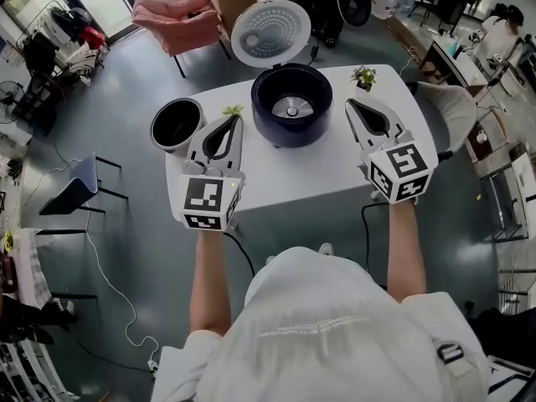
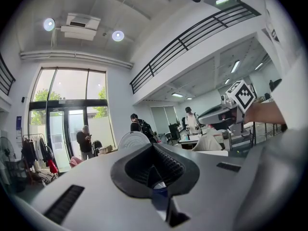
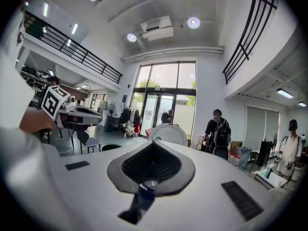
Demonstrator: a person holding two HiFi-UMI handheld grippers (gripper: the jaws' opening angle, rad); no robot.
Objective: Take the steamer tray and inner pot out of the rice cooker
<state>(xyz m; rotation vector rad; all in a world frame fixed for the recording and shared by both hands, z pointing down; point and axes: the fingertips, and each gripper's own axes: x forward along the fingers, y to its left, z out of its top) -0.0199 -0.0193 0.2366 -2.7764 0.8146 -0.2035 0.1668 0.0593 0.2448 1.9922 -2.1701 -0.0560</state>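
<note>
The dark blue rice cooker [image 1: 291, 105] stands open at the middle of the white table [image 1: 276, 178], its white lid [image 1: 270, 32] tipped back. Only the bare heating plate shows inside. The inner pot [image 1: 177, 124], black inside with a silver rim, stands on the table to the cooker's left. I see no steamer tray. My left gripper [image 1: 234, 118] hangs shut and empty between pot and cooker. My right gripper [image 1: 351, 104] is shut and empty just right of the cooker. Both gripper views look level over the shut jaws at the lid [image 2: 134, 139] [image 3: 168, 133].
A small potted plant [image 1: 364, 76] sits at the table's far right corner, and another green sprig [image 1: 232, 110] lies by the left gripper's tip. A pink chair [image 1: 176, 19] stands behind the table, a grey chair [image 1: 79, 187] to the left. People stand by the glass doors [image 3: 163, 105].
</note>
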